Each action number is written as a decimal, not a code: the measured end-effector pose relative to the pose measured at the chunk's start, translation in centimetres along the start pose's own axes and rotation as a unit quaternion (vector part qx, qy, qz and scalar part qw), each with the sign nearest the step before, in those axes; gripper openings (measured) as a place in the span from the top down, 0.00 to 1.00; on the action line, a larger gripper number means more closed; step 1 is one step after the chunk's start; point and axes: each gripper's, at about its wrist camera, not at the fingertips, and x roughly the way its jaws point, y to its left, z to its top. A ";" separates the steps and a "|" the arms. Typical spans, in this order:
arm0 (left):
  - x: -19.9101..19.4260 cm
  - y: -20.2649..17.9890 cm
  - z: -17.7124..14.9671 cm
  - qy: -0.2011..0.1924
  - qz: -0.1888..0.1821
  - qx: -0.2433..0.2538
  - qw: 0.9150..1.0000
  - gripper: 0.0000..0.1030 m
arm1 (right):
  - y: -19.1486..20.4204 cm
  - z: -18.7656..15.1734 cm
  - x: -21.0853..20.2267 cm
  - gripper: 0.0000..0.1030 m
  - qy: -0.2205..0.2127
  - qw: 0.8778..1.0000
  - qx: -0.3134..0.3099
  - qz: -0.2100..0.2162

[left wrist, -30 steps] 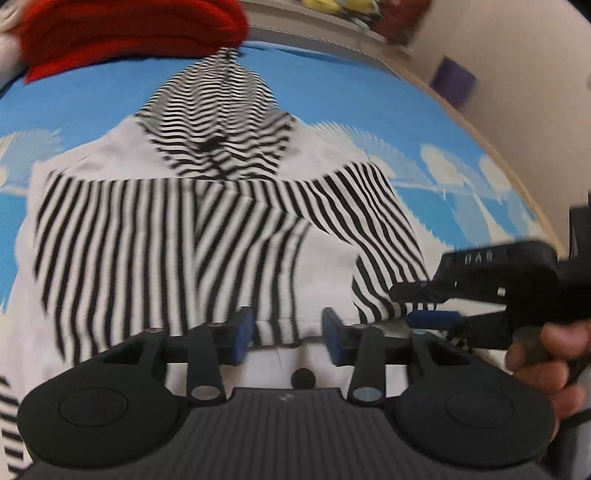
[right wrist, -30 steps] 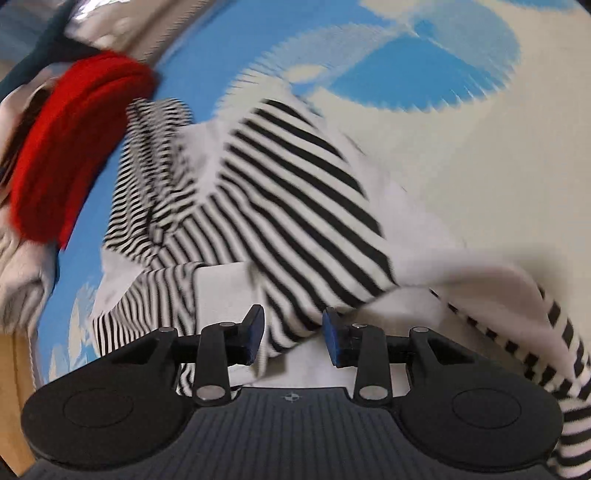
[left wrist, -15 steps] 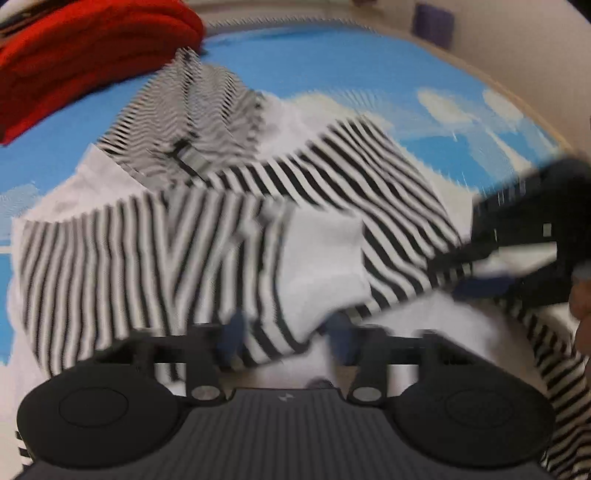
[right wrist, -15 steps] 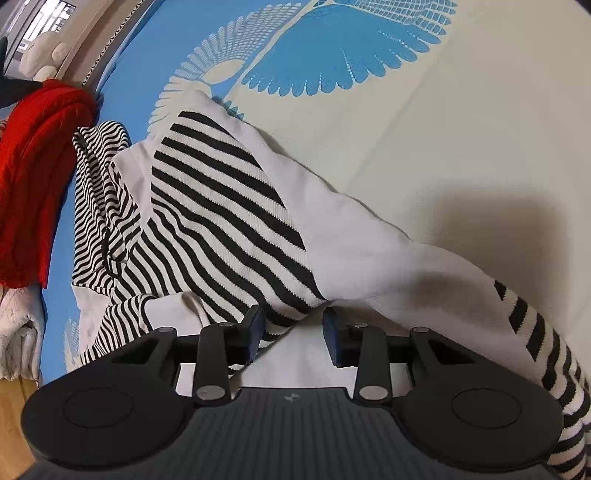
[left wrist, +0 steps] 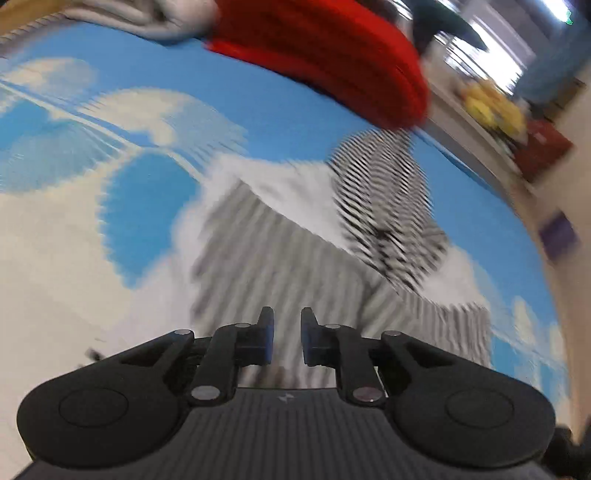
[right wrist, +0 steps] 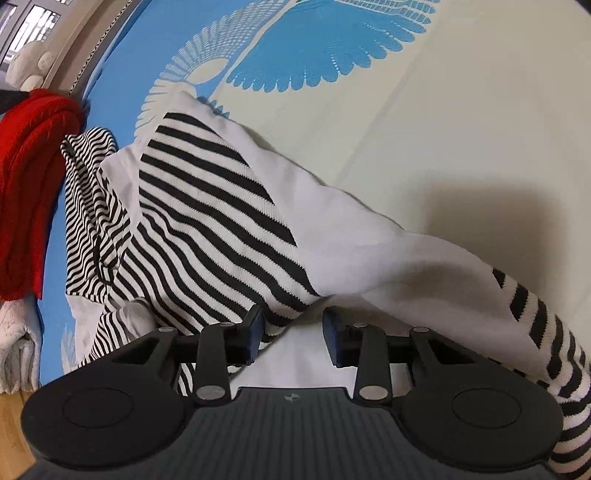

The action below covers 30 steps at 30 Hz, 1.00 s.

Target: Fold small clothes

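Across the blue and cream bedspread (right wrist: 424,122), printed with fan-shaped feather patterns, a black-and-white striped top (right wrist: 221,236) is lying partly folded, its finely striped hood (right wrist: 88,192) pointing toward the far edge of the bed. One striped sleeve (right wrist: 546,332) is trailing off to the right beside the right gripper's body. Beyond the hood a red knitted garment (right wrist: 29,199) is sitting in a thick folded pile, just beside the hood, and a pale fluffy cloth (right wrist: 16,350) is lying next to that at the bed's edge. Nothing is standing between either gripper and the top.

Past the bed, a window (right wrist: 26,29) is showing in the right wrist view. The left wrist view is heavily blurred; a yellow object (left wrist: 495,107) and a purple square (left wrist: 557,232) are showing against the room's edge, too smeared to identify.

The right gripper (right wrist: 291,328) is hovering low over the top with its jaws spread wide, the striped fold and a plain white panel lying between and under the blue pads (right wrist: 255,332), nothing pinched. The left gripper (left wrist: 286,338) is pointing at the top's blurred striped body (left wrist: 280,266), its jaws parted by a narrow gap and holding nothing.
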 end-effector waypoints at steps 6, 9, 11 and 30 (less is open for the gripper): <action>1.0 -6.1 -2.6 0.040 -0.079 0.147 0.985 0.72 | 1.4 -1.6 -0.7 0.64 0.005 1.000 -0.008 0.013; 1.7 -8.6 -4.8 0.055 -0.096 0.219 0.969 0.62 | 2.5 -2.3 -1.2 0.64 -0.002 0.999 -0.042 0.022; 2.2 -9.8 -6.3 0.058 -0.088 0.250 0.963 0.38 | 2.7 -2.1 -1.5 0.64 -0.009 0.998 -0.052 0.023; 3.1 -14.3 -13.0 0.015 -0.043 0.442 0.896 0.28 | 2.0 -0.7 -2.0 0.64 -0.002 0.998 -0.048 0.044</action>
